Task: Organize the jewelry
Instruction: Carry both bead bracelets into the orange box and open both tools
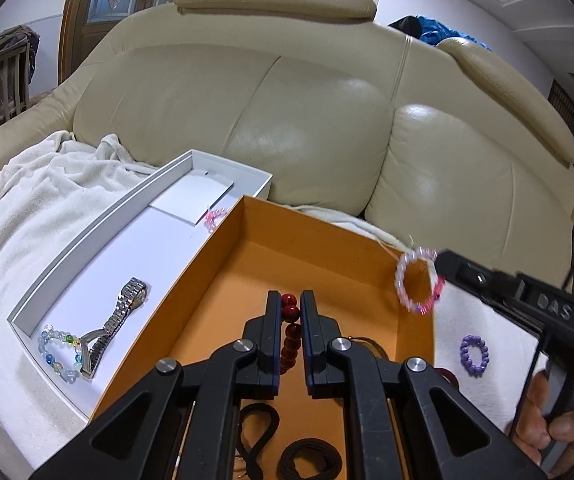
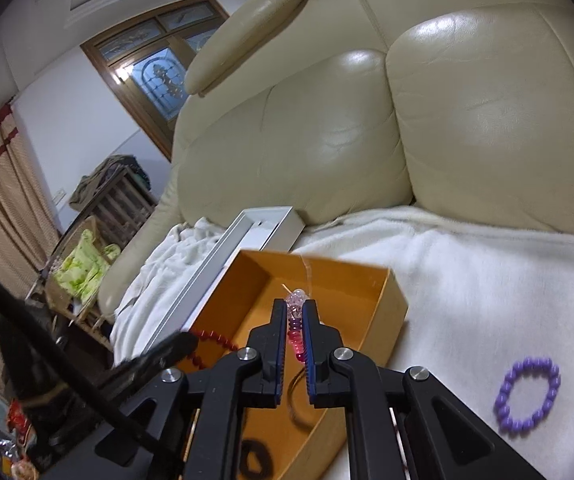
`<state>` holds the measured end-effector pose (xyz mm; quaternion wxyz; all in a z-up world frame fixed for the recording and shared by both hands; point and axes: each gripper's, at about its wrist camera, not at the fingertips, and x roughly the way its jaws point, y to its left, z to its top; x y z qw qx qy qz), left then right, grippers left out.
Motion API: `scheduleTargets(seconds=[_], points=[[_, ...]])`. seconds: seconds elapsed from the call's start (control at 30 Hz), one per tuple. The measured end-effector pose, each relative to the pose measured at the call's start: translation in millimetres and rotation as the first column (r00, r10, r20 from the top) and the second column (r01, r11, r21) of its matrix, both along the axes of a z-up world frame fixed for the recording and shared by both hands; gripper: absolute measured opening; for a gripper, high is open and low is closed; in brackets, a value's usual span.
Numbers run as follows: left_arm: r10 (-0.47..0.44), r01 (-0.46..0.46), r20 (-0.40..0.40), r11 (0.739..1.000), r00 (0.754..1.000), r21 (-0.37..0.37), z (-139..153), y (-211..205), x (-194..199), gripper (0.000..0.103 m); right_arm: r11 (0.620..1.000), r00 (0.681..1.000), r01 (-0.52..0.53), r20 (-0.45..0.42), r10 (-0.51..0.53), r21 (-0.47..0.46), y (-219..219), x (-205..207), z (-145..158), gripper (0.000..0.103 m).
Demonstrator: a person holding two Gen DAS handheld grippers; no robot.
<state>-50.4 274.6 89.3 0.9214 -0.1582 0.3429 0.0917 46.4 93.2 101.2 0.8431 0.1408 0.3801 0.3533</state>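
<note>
In the left wrist view my left gripper [image 1: 291, 300] is shut on a dark red bead bracelet [image 1: 290, 314], held over the orange box [image 1: 223, 264]. From the right my right gripper [image 1: 443, 268] reaches in, shut on a pink and white bead bracelet [image 1: 417, 280] that hangs over the box's right wall. In the right wrist view that pink bracelet [image 2: 295, 322] is pinched between the jaws of the right gripper [image 2: 294, 306] above the orange box [image 2: 383, 320]. The red beads [image 2: 215, 340] trail from the blurred left gripper [image 2: 179, 344]. A purple bead bracelet [image 1: 474, 354] [image 2: 527, 394] lies on the white blanket.
A white box [image 1: 99, 224] left of the orange one holds a metal watch [image 1: 127, 304], a blue-green bead bracelet [image 1: 57, 350] and a pink bracelet [image 1: 215, 216]. Black hair ties [image 1: 259, 428] lie in the orange box. A cream leather sofa back [image 1: 307, 120] rises behind.
</note>
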Motion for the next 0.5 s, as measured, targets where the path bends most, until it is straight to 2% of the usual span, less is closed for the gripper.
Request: scheduleTargets(seconds=[0.07,0.13,0.2,0.23,0.27,0.3,0.5], points=[[0.013,-0.013,-0.017,1.0,1.0,0.002,-2.8,0.5,2.3,0.009,1.0,1.0,0.014,0.007,-0.014,-0.01,5.8,7.8,-4.2,0.009],[0.037,-0.036,-0.042,0.999,0.998,0.022,-4.5,-0.7,5.6,0.015,1.0,1.0,0.015,-0.003,-0.015,-0.002,9.7,12.3,-9.3,0.012],[0.055,-0.053,-0.041,0.998,0.998,0.044,-2.9,-3.2,5.7,0.034,1.0,1.0,0.014,-0.013,-0.014,0.003,12.0,14.6,-12.4,0.014],[0.062,-0.06,-0.033,0.997,0.998,0.052,-1.1,-4.0,4.9,0.038,1.0,1.0,0.015,-0.022,-0.015,0.007,11.6,15.2,-13.6,0.024],[0.068,-0.067,-0.024,0.996,0.997,0.057,0.6,-4.4,4.0,0.042,1.0,0.999,0.017,-0.028,-0.016,0.016,9.2,15.5,-13.6,0.029],[0.073,-0.072,-0.014,0.996,0.997,0.059,3.3,-5.3,2.7,0.042,1.0,0.999,0.022,-0.024,-0.022,0.022,6.2,14.8,-12.3,0.034],[0.085,-0.087,0.042,0.994,0.996,0.06,20.8,-17.5,-5.7,0.043,0.995,0.995,0.101,0.007,-0.101,0.006,-39.5,5.8,7.0,0.034]])
